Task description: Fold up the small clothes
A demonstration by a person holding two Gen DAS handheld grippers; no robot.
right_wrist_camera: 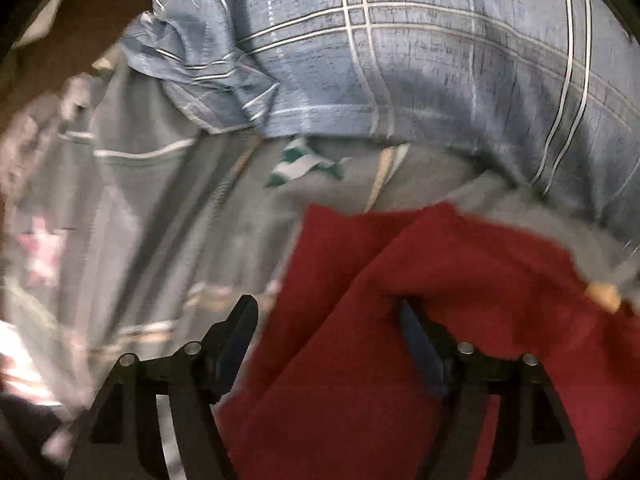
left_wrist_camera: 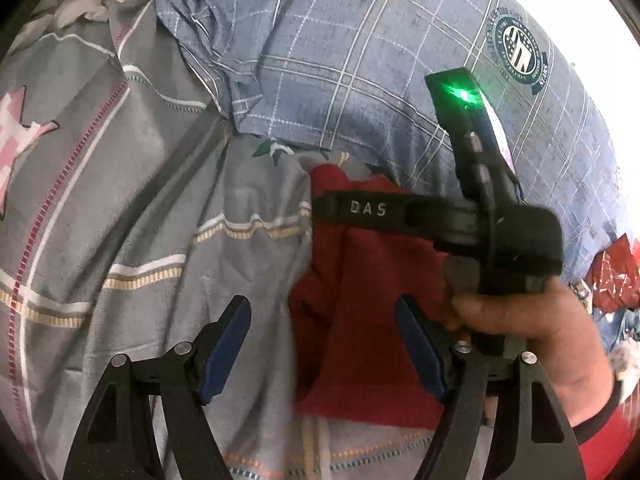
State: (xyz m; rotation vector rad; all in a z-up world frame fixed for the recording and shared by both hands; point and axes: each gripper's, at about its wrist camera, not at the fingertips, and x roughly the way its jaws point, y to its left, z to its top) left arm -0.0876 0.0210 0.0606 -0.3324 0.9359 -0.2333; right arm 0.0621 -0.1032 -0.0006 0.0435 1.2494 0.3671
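left tool (left_wrist_camera: 322,344) wide open above red cloth (left_wrist_camera: 360,300), right tool (right_wrist_camera: 326,340) gaping, holding nothing, blue plaid pillow (left_wrist_camera: 360,60) beyond

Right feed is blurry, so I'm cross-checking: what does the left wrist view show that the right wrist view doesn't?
Left wrist only: the right hand holding the other tool, a round crest on the blue plaid pillow, and crumpled red material at far right. Right wrist only: nothing clear; it is blurred. Both: open tongs over the red garment on the grey bedsheet.

red cloth (right_wrist_camera: 400,320), blue plaid pillow (left_wrist_camera: 360,60)
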